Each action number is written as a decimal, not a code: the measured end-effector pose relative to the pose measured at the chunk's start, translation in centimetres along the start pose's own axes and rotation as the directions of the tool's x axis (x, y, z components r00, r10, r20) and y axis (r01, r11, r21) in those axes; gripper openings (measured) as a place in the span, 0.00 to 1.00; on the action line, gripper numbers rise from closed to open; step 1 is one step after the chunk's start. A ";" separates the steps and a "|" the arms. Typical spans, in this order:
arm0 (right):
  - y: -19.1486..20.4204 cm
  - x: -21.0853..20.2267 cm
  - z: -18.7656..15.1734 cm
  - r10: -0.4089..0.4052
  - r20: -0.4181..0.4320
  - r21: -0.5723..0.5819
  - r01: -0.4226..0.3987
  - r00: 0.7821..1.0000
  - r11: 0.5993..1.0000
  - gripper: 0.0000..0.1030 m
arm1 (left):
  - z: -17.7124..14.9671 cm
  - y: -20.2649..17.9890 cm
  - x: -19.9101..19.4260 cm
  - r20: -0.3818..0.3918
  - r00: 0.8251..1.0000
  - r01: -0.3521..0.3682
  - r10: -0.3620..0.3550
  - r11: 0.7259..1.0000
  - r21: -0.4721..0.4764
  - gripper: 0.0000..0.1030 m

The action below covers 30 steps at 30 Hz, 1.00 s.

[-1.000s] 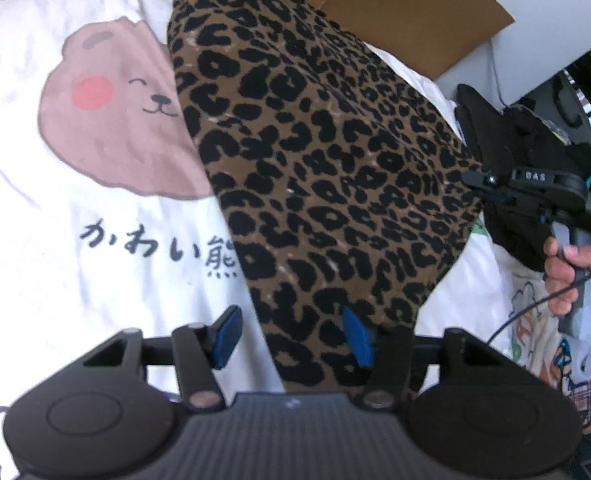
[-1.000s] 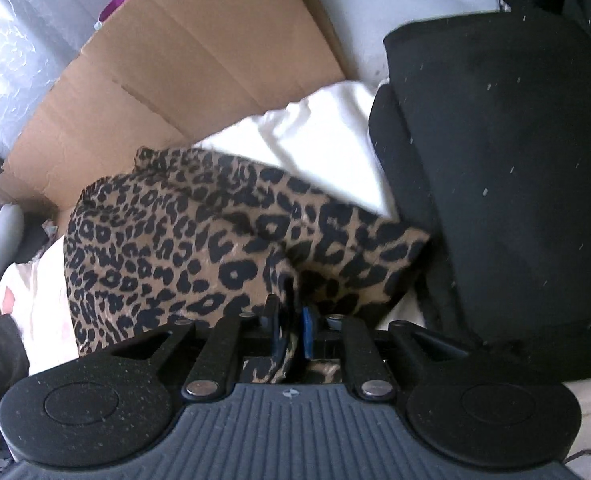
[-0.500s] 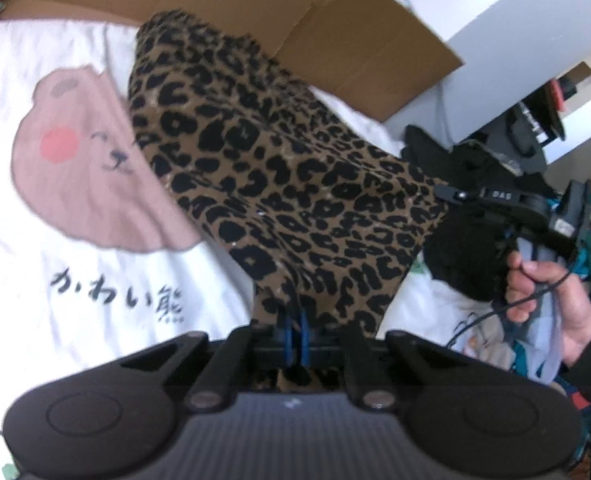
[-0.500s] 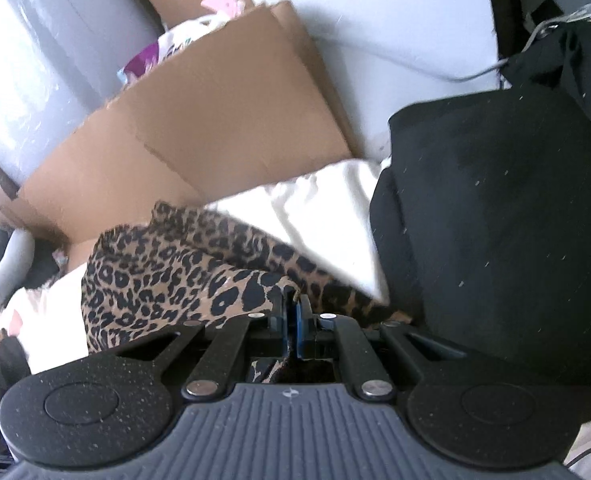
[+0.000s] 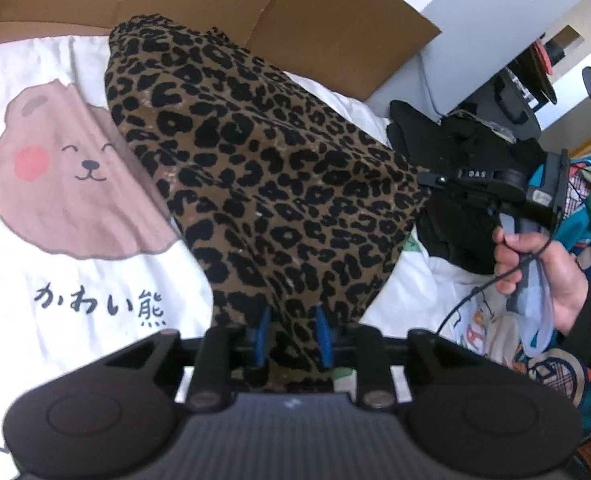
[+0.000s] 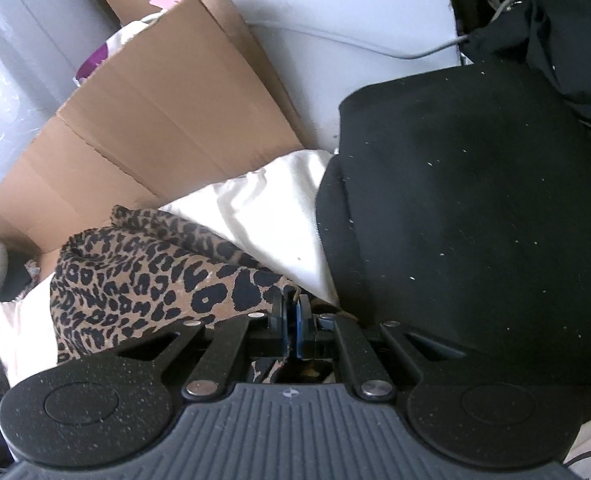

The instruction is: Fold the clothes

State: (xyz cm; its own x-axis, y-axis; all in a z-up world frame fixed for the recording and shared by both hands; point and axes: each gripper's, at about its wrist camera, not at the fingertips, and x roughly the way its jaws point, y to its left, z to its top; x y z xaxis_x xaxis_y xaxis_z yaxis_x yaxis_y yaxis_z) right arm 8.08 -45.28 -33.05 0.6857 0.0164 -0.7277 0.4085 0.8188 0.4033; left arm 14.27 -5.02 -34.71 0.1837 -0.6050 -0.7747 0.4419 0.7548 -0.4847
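A leopard-print garment (image 5: 263,184) stretches from the upper centre of the left wrist view down to the lower centre, lying over a white sheet (image 5: 55,280) printed with a pink bear (image 5: 67,176) and dark characters. The left gripper (image 5: 291,334) sits at the bottom centre with its blue pads (image 5: 261,332) parted, the narrow near end of the garment running between them; whether the pads touch the cloth is hard to tell. At the right edge, a hand (image 5: 535,276) holds the right gripper (image 6: 291,326) by its handle. In the right wrist view that gripper's blue pads are pressed together on a corner of the leopard cloth at lower centre. A black garment (image 6: 475,220) fills the right half, and brown cardboard (image 6: 155,132) leans across the upper left.
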 end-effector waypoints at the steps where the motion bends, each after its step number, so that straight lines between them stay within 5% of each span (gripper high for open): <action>1: -0.2 0.0 -0.1 -0.002 0.000 0.006 0.002 1.000 1.000 0.02 | 0.1 0.1 -0.2 0.001 1.000 -0.001 0.001 1.000 -0.001 0.25; 14: -1.7 0.8 -0.4 -0.044 -0.034 0.045 0.046 0.998 0.998 0.02 | 2.2 1.3 -1.1 0.003 0.999 -0.040 0.040 0.998 0.046 0.25; 30: -2.3 0.8 -1.0 -0.030 -0.022 0.049 0.031 0.999 0.998 0.02 | 13.5 -0.5 2.1 0.067 0.987 -0.152 0.147 0.985 0.077 0.25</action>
State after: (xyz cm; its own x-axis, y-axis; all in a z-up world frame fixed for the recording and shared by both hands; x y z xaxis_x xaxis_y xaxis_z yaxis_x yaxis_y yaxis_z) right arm 7.11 -46.59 -35.14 0.6598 0.0038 -0.7514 0.4590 0.7897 0.4071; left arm 26.31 -10.06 -30.58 0.3053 -0.5034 -0.8083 0.4753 0.8161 -0.3287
